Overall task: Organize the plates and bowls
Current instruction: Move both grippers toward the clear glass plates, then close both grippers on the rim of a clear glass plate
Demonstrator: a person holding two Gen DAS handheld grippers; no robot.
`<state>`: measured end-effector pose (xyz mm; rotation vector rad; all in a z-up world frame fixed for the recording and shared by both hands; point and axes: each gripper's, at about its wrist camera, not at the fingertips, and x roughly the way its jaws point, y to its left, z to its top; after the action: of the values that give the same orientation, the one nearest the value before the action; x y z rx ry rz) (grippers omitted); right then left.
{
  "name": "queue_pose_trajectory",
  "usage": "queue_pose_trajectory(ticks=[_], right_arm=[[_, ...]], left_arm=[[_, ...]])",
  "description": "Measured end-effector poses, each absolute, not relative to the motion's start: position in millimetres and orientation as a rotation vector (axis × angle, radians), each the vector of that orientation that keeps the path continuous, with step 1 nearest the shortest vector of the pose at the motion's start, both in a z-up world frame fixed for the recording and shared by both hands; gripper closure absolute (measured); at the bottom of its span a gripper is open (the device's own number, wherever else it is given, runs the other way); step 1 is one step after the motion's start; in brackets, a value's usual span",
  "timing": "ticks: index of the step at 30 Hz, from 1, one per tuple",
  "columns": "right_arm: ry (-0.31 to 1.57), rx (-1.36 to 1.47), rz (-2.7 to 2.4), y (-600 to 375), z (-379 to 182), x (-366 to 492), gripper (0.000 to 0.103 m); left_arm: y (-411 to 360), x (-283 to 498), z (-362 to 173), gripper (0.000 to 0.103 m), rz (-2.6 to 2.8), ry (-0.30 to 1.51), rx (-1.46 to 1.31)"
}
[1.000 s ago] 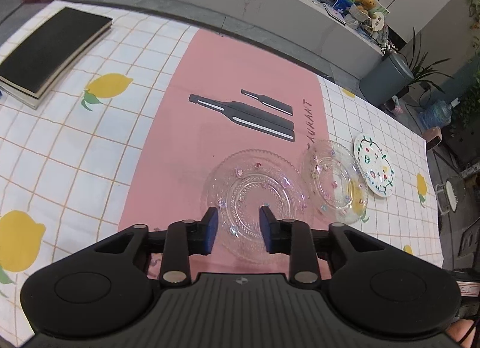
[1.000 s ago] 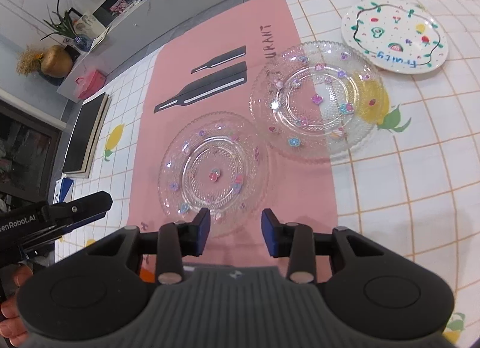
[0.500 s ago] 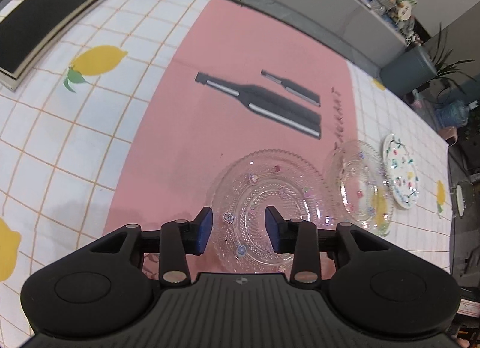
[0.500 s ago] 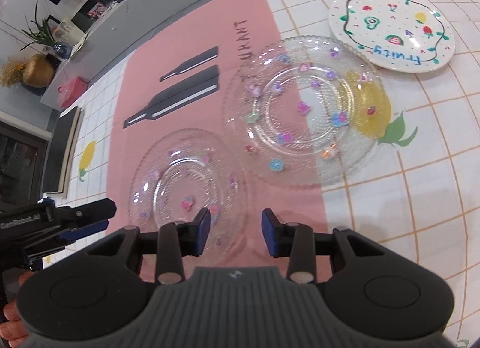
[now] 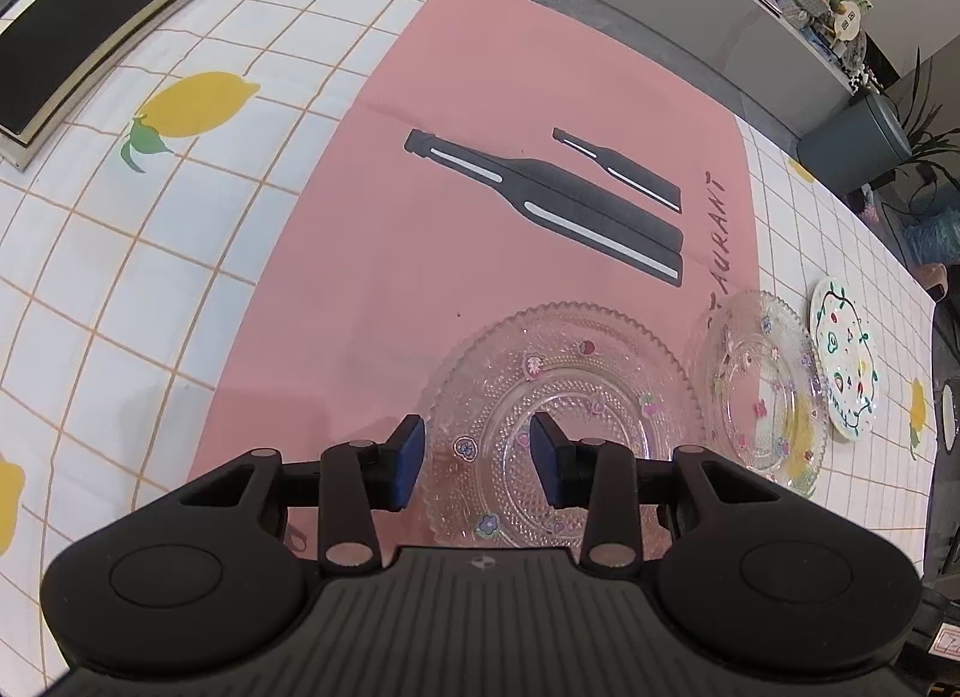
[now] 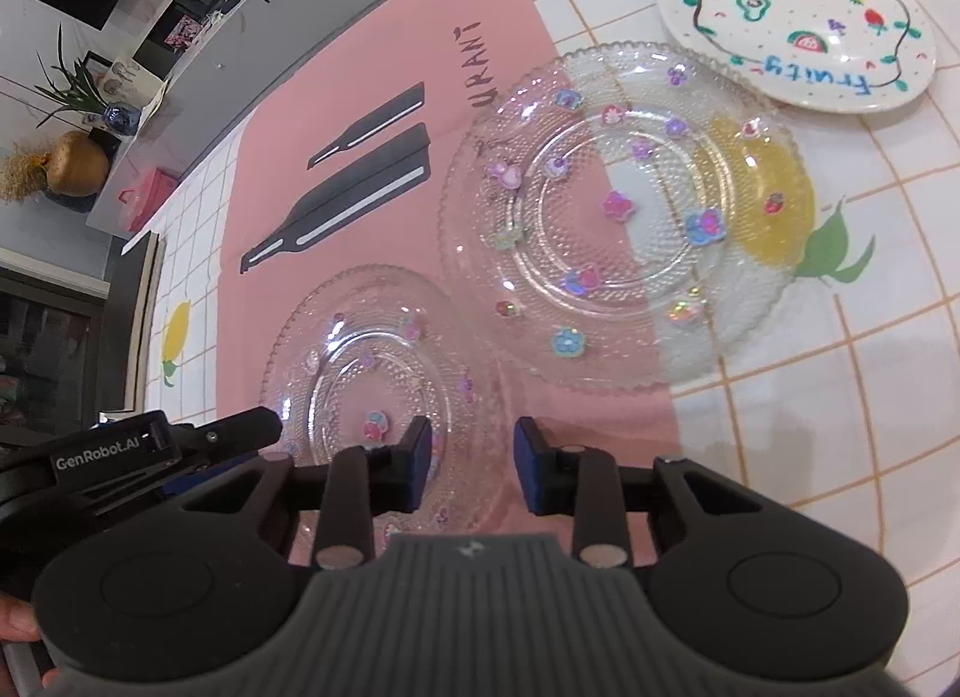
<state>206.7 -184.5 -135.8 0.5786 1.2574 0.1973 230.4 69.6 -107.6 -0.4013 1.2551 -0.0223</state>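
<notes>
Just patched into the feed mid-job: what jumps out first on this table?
Two clear glass plates dotted with flower stickers: the smaller glass plate on the pink mat, the larger glass plate half off its edge onto the checked lemon tablecloth. A white "fruity" plate sits at the far right. Both the left gripper and right gripper are open at the smaller plate's near rim.
</notes>
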Motion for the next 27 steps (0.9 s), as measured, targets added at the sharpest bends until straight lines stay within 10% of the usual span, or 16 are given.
queue_pose_trajectory(ticks=[7,13,27], right_arm=[[1.26,0.589,0.192,-182,-137,207,0.084],[1.26,0.603,0.198,-186,-139,206,0.085],[1.222,0.671,0.188,-193,-137,210,0.068]], left_arm=[[72,230,-109,0.08,0.005,1.238,-0.384],[83,232,-116,0.059,0.017,1.236,-0.432],[84,239,-123,0.063,0.035,1.22,-0.483]])
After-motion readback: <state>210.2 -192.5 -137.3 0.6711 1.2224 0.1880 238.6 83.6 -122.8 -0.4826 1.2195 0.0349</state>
